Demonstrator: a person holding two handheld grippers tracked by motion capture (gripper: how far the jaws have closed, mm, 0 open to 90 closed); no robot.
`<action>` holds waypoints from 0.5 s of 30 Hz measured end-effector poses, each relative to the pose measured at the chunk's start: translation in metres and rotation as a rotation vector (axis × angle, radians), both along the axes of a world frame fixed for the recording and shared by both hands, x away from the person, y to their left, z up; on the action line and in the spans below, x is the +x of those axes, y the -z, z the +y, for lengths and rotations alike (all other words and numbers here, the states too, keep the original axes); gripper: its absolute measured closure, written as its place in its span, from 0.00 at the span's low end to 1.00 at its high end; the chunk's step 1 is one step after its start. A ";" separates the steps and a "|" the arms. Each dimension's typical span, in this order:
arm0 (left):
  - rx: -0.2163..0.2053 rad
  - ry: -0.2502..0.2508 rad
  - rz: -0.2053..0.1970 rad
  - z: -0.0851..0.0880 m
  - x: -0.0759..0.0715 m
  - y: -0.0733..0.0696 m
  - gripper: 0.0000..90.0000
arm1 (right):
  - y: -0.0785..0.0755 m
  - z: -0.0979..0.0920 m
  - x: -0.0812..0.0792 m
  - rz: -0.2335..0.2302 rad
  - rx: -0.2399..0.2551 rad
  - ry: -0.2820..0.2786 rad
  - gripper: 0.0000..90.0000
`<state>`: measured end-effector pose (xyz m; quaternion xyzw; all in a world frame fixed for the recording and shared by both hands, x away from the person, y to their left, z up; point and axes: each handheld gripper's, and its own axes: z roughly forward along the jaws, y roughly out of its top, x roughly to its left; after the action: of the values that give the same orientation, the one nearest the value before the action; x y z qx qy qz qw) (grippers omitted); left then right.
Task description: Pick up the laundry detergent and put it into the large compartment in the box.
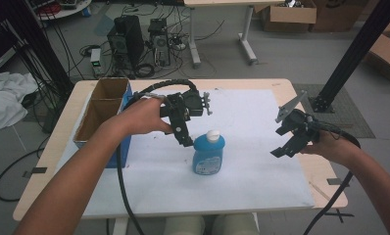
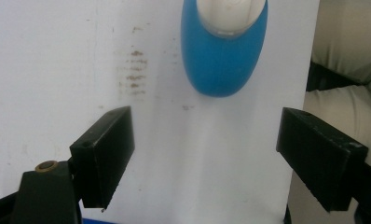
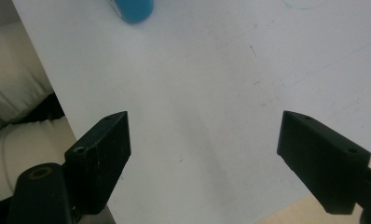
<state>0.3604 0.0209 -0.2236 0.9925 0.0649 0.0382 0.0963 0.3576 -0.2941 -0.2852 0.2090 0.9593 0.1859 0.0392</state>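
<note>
Your upright blue plastic bottle with a white cap [image 1: 208, 154] stands on the white paper sheet [image 1: 252, 161] near its middle. Your left gripper [image 1: 185, 139] hangs just beside the bottle's cap, jaws spread wide, nothing between them. Your right gripper [image 1: 282, 148] hovers well apart from the bottle, over the sheet's right edge, jaws spread and empty.

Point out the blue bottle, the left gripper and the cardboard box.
blue bottle [image 1: 208, 155], high view, on its blue body.
left gripper [image 1: 187, 142], high view, between its open fingertips.
cardboard box [image 1: 96, 100], high view, on its middle divider.
</note>
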 end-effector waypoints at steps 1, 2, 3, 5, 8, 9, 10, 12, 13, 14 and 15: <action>-0.004 0.000 -0.001 0.000 0.000 0.000 0.22 | 0.000 0.000 0.000 0.000 -0.001 -0.001 0.19; -0.001 0.000 -0.002 0.000 -0.001 0.000 0.22 | 0.000 0.000 0.000 0.000 -0.001 -0.002 0.19; -0.001 -0.001 -0.001 0.000 -0.001 0.000 0.22 | 0.000 0.000 0.000 0.000 0.000 -0.001 0.19; -0.008 -0.004 -0.005 0.000 -0.001 0.000 0.22 | 0.000 0.001 0.001 0.000 0.002 -0.002 0.19; -0.002 -0.007 -0.003 0.000 0.000 -0.001 0.22 | 0.000 0.001 0.001 0.001 0.001 -0.005 0.19; -0.002 -0.004 -0.003 0.000 0.000 -0.001 0.22 | 0.000 0.001 0.001 0.000 0.003 -0.004 0.19; -0.003 -0.004 -0.005 -0.001 0.000 -0.001 0.22 | 0.000 0.001 0.001 -0.001 0.002 -0.004 0.19; -0.003 -0.001 -0.004 -0.002 0.000 -0.002 0.22 | 0.000 0.001 0.001 0.000 0.003 -0.004 0.19; -0.003 0.000 -0.004 -0.002 0.000 -0.002 0.22 | 0.000 0.001 0.001 -0.001 0.002 -0.005 0.19; -0.003 0.003 -0.003 -0.003 0.000 -0.003 0.22 | 0.000 0.000 0.001 -0.002 0.002 -0.007 0.19; -0.006 0.001 -0.002 -0.003 0.000 -0.003 0.22 | 0.000 0.000 0.001 -0.002 0.002 -0.004 0.19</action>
<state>0.3601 0.0175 -0.2206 0.9922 0.0643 0.0390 0.0994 0.3584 -0.2938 -0.2854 0.2070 0.9595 0.1871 0.0395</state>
